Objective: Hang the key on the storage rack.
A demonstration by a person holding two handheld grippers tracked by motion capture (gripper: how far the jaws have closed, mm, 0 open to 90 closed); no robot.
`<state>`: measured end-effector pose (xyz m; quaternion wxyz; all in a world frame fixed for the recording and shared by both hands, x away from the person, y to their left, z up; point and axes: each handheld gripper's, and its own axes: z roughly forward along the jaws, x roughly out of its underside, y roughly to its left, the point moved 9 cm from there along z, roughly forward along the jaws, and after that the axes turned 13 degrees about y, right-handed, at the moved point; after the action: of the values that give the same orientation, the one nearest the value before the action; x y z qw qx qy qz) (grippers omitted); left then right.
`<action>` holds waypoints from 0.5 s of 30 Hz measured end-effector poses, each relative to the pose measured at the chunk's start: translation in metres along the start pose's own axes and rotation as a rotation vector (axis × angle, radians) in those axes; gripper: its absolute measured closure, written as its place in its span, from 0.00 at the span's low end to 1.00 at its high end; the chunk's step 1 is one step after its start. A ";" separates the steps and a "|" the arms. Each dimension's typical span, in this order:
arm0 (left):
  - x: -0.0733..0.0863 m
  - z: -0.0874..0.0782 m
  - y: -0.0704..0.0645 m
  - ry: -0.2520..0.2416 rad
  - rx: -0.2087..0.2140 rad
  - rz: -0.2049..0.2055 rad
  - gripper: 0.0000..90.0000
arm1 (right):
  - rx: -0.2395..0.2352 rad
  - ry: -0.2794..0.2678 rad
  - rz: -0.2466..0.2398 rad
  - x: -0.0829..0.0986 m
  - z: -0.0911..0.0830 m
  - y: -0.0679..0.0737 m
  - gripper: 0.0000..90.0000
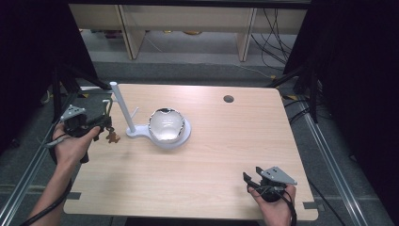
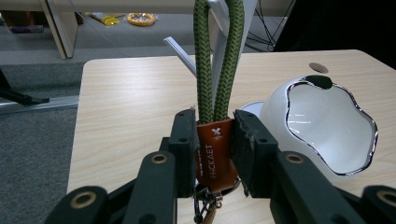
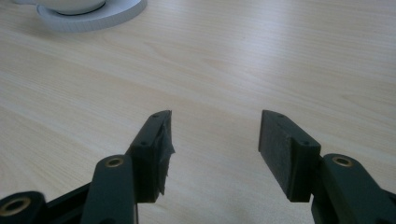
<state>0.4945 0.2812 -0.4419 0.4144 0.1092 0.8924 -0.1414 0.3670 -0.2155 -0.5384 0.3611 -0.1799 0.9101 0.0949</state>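
Setting: a pale wood-grain tabletop (image 1: 197,188) on a grey carpeted floor, with shelving legs and cables at the back.
Left gripper (image 2: 214,140): I have it clenched on the brown leather tab of a keychain with a green braided cord loop (image 2: 215,154); metal rings hang under the tab.
Keychain position: at the tabletop's left edge, just beside the white plastic stand with an upright post and side pegs (image 1: 123,110). In the left gripper view the cord runs up out of frame, so I cannot tell whether it is over a peg.
Right gripper (image 3: 214,154): released, jaws well apart, low over bare wood at the near right corner.
Step in hand (my judgement): hanging the loop on the stand. Keep the loop spread and the tab upright, settle the cord fully on a peg, then let go.
Container: a white glossy bowl with a wavy silver rim (image 1: 165,125) sits tilted on the stand's round base; its visible interior holds nothing.
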 end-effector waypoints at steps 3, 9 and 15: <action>0.000 0.003 -0.001 0.002 0.001 0.001 0.77 | 0.000 -0.001 -0.001 0.000 0.000 0.000 0.50; 0.000 0.008 -0.002 0.009 0.001 -0.002 0.77 | 0.002 0.009 0.032 0.001 -0.001 0.002 0.50; -0.001 0.013 -0.003 0.014 0.003 -0.003 0.77 | 0.004 0.002 0.032 0.000 -0.001 0.002 0.50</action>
<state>0.5031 0.2740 -0.4490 0.4079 0.1094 0.8952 -0.1426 0.3655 -0.2144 -0.5378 0.3591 -0.1648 0.9133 0.0986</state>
